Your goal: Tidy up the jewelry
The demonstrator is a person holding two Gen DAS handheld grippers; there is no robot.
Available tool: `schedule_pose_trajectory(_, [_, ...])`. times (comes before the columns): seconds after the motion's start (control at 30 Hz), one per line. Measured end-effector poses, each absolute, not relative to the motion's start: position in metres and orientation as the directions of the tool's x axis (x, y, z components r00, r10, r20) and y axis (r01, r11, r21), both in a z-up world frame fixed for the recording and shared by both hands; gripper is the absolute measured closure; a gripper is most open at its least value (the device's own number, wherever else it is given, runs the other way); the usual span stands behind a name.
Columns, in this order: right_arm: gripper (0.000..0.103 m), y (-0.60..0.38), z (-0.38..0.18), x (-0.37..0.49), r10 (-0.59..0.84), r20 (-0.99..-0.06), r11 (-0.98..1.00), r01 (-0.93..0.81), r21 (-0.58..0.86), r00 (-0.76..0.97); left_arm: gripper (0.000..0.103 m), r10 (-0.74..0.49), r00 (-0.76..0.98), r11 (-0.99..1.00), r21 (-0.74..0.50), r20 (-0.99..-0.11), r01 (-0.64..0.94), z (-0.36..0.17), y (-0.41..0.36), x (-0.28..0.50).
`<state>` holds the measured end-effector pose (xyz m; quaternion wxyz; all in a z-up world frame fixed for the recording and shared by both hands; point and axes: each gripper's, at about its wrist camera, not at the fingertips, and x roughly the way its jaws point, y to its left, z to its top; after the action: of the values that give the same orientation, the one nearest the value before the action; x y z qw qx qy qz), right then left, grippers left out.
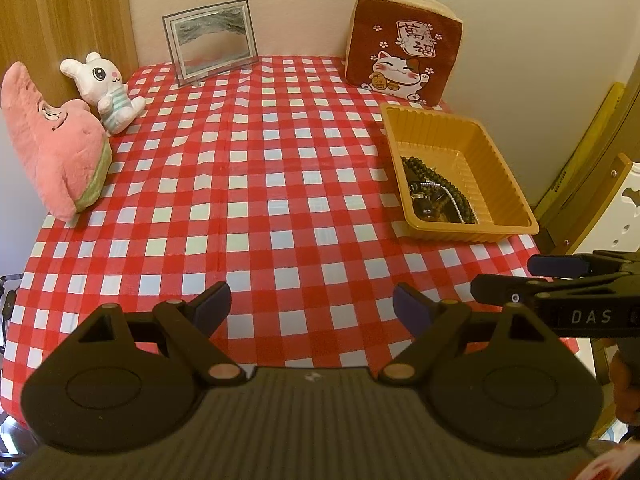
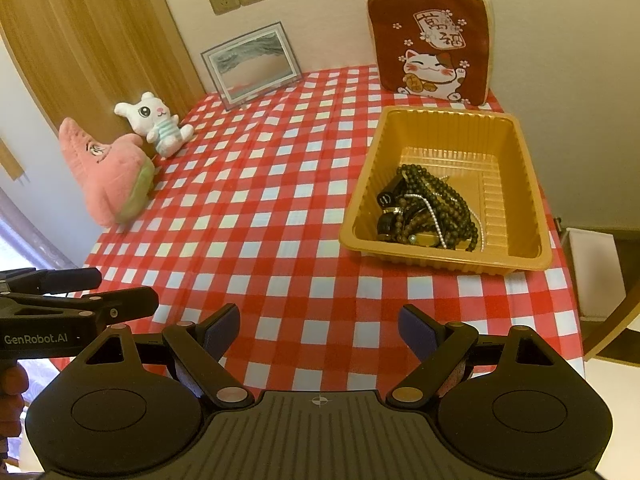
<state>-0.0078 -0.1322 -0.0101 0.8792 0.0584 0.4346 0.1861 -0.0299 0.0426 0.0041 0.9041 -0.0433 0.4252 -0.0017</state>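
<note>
An orange plastic tray (image 1: 496,148) (image 2: 516,148) sits at the right side of the red checked tablecloth (image 1: 256,184) (image 2: 256,216). In it lies a tangle of dark bead necklaces and bracelets with a thin pearl strand (image 1: 438,192) (image 2: 432,210). My left gripper (image 1: 312,302) is open and empty above the table's near edge. My right gripper (image 2: 319,322) is open and empty, also at the near edge, short of the tray. Each gripper shows from the side in the other's view: the right gripper (image 1: 504,280), the left gripper (image 2: 124,290).
A pink plush (image 1: 56,148) (image 2: 108,176) and a white bunny plush (image 1: 106,88) (image 2: 156,122) sit at the left. A framed sand picture (image 1: 212,40) (image 2: 252,66) and a red lucky-cat cushion (image 1: 404,44) (image 2: 434,44) lean on the back wall.
</note>
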Motion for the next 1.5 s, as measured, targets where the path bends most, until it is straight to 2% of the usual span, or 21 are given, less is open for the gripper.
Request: schedule_pose_trajectory(1.5, [0.017, -0.1303, -0.0098, -0.0071, 0.379, -0.74, 0.924, -0.279, 0.264, 0.556, 0.016, -0.042, 0.642, 0.996, -0.08, -0.766, -0.03, 0.0063, 0.0435, -0.0285])
